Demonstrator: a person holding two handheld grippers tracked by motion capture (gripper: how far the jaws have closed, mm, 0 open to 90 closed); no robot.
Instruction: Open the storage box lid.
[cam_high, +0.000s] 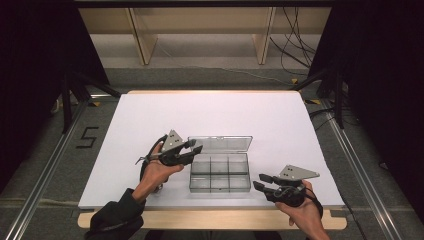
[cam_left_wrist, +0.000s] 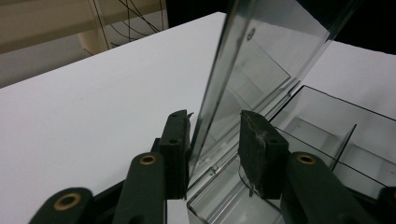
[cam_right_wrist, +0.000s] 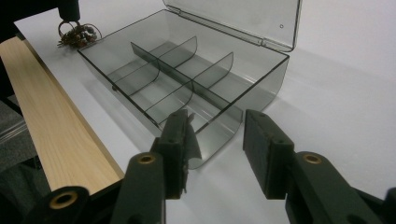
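Observation:
A smoky clear plastic compartment box (cam_high: 220, 176) sits on the white table near the front, its clear lid (cam_high: 220, 144) standing open at the back. My left gripper (cam_high: 196, 146) is at the lid's left end. In the left gripper view the lid (cam_left_wrist: 261, 56) runs between the jaws of the open left gripper (cam_left_wrist: 215, 135), close to the left pad, with the box's base (cam_left_wrist: 327, 135) beside it. My right gripper (cam_high: 259, 181) hovers open off the box's front right corner. The right gripper view puts the box (cam_right_wrist: 187, 79) and its several empty compartments just beyond the right gripper (cam_right_wrist: 217, 128).
The white tabletop (cam_high: 225, 110) has a pale wooden front edge (cam_high: 210, 218). A small reddish-brown bundle on a ring (cam_right_wrist: 74, 35) lies by the box's far corner in the right gripper view. Beyond the table are wooden legs and cables on the floor.

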